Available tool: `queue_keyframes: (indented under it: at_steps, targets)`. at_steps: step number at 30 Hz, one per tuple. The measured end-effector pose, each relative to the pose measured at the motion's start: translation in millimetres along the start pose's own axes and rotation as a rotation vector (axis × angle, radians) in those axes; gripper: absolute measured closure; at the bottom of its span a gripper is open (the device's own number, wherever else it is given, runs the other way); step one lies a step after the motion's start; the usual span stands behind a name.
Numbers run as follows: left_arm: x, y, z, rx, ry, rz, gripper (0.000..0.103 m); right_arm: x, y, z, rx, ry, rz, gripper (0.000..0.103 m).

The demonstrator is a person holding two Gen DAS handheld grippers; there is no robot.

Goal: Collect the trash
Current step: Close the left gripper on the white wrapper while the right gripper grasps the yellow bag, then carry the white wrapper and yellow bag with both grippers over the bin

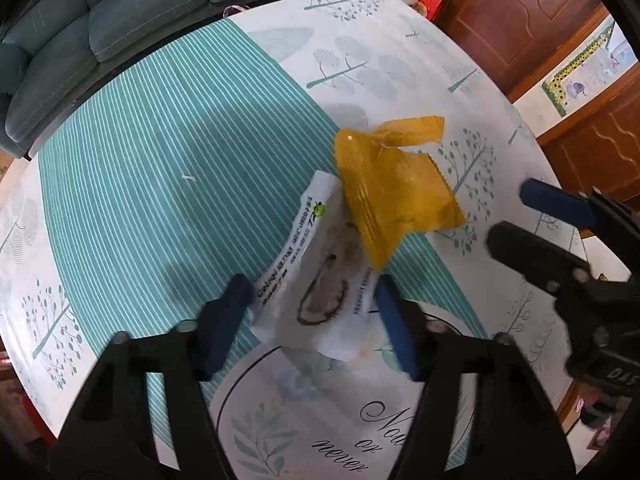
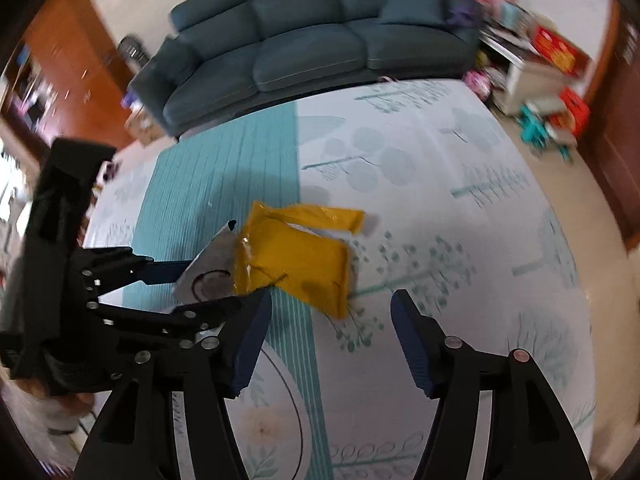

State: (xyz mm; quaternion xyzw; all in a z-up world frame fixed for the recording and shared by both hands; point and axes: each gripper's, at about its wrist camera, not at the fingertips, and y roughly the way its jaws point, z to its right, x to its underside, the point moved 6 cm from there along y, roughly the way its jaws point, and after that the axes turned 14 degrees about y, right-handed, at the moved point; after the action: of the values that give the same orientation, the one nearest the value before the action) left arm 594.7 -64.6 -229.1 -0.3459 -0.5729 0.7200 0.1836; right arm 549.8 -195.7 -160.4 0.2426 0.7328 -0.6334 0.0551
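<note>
Two pieces of trash lie on the round table's printed cloth. A white snack wrapper sits partly under a yellow wrapper. My left gripper points down at the white wrapper, with its blue pads against both side edges, shut on it. The right wrist view shows that grip from the side, on the white wrapper. My right gripper stands open, with the near corner of the yellow wrapper just at its fingertips and untouched. It also appears as the right gripper to the right of the yellow wrapper.
A dark teal sofa stands beyond the table's far edge. Wooden cabinets line the right side. Boxes and toys clutter the floor at the far right. The cloth around the wrappers is flat.
</note>
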Motion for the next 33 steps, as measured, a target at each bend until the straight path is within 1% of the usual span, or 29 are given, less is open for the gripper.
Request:
queue_keyframes:
  at_steps: [1,3,5,9,12,13,14,15,17,20,22,27,31,33]
  targets:
    - [2,-1,-1,0.008,0.002,0.004,0.057,-2,4,-5,0.0,-0.026,-0.001,0.04]
    - [8,-3,-1,0.046,-0.003,0.011,0.073,-6,11,-13,0.0,-0.062,-0.007,0.04]
    - [13,-5,-2,0.059,-0.016,0.009,0.084,-10,24,-20,0.011,-0.093,-0.02,0.04]
    - [22,-12,-7,0.063,-0.044,0.014,0.085,-11,45,-27,0.016,-0.097,-0.06,0.04]
    - [29,-14,-12,0.086,-0.081,0.011,0.085,-8,54,-27,0.02,-0.087,-0.067,0.041]
    - [32,-15,-14,0.094,-0.092,0.012,0.085,-7,58,-26,0.02,-0.078,-0.072,0.052]
    - [36,-16,-15,0.102,-0.103,0.012,0.085,-6,61,-26,0.026,-0.066,-0.076,0.066]
    - [39,-17,-16,0.108,-0.109,0.012,0.085,-6,59,-24,0.032,-0.062,-0.054,0.071]
    - [46,-20,-18,0.113,-0.122,0.012,0.085,-6,59,-22,0.013,-0.034,-0.063,0.085]
    - [52,-26,-18,0.117,-0.139,0.019,0.085,-2,51,-21,-0.005,-0.028,-0.055,0.094]
    - [56,-30,-17,0.115,-0.15,0.028,0.085,4,40,-20,-0.017,-0.012,-0.044,0.095]
    - [63,-46,-7,0.126,-0.167,0.049,0.085,21,-1,-12,-0.106,0.102,-0.014,0.095]
    - [74,-69,12,0.138,-0.169,0.074,0.086,48,-48,-6,-0.209,0.188,-0.003,0.095]
    - [81,-83,24,0.143,-0.171,0.09,0.085,63,-68,-1,-0.241,0.215,0.004,0.095]
